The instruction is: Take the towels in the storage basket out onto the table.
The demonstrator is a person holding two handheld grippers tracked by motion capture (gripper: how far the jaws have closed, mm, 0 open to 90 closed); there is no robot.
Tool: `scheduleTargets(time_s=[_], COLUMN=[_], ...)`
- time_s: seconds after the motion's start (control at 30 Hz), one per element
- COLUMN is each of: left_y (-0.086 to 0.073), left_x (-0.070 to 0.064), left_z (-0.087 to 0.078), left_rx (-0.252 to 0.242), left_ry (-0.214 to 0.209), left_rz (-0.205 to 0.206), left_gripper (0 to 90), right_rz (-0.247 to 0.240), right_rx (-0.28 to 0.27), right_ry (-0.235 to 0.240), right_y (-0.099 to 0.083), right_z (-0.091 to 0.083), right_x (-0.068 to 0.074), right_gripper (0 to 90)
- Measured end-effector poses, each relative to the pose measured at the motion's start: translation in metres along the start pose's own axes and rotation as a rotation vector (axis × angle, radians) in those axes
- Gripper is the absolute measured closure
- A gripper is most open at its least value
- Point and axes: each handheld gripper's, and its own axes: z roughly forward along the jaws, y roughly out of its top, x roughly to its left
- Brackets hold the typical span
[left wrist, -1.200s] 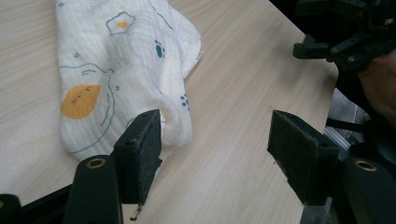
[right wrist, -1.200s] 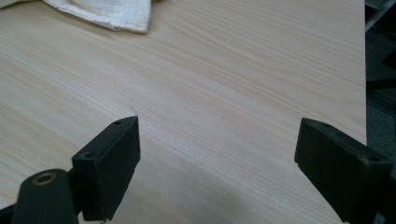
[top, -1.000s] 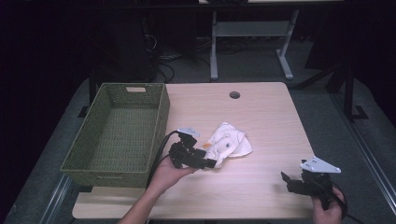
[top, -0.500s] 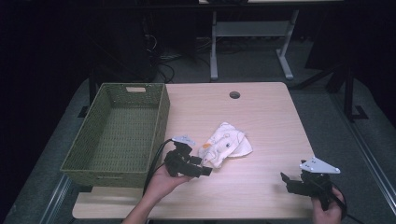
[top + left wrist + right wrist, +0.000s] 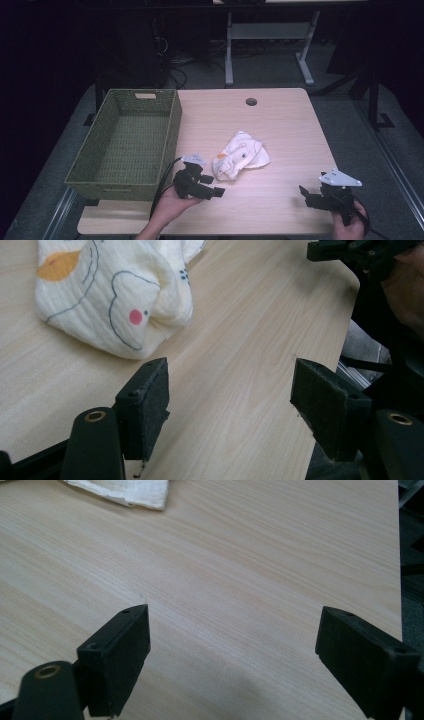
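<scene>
A crumpled white cloth (image 5: 241,156) with cartoon prints lies near the middle of the wooden table (image 5: 280,125). My left gripper (image 5: 214,185) is just in front of it and to its left, held open and pointing right, with nothing between its fingers. In the left gripper view the cloth (image 5: 115,295) lies beyond the left jaw, apart from my left gripper (image 5: 230,375). At the front right corner of the table, my right gripper (image 5: 306,196) is open and empty over bare wood. In the right gripper view, a cloth corner (image 5: 130,492) shows far ahead of my right gripper (image 5: 235,620).
A green woven basket (image 5: 172,135) stands empty along the table's left side, close to my left hand. A cable hole (image 5: 251,101) sits near the far edge. A metal desk frame (image 5: 230,50) stands on the floor beyond the table.
My left gripper has drawn back from the cloth toward the table's front edge. The cloth stays where it was. The right gripper has not moved.
</scene>
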Motion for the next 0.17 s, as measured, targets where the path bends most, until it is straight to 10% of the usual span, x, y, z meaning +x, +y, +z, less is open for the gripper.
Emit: scheduleTargets(time_s=[0.17], left_y=[-0.0084], left_x=[0.0010], left_z=[0.0046], left_rx=[0.029], left_ry=[0.007], left_rz=[0.006], left_gripper=[30.3], right_rz=[-0.018], right_rx=[-0.007], right_ry=[0.010], right_y=[-0.0004], right_z=[0.0003], right_x=[0.0013], right_gripper=[13.9])
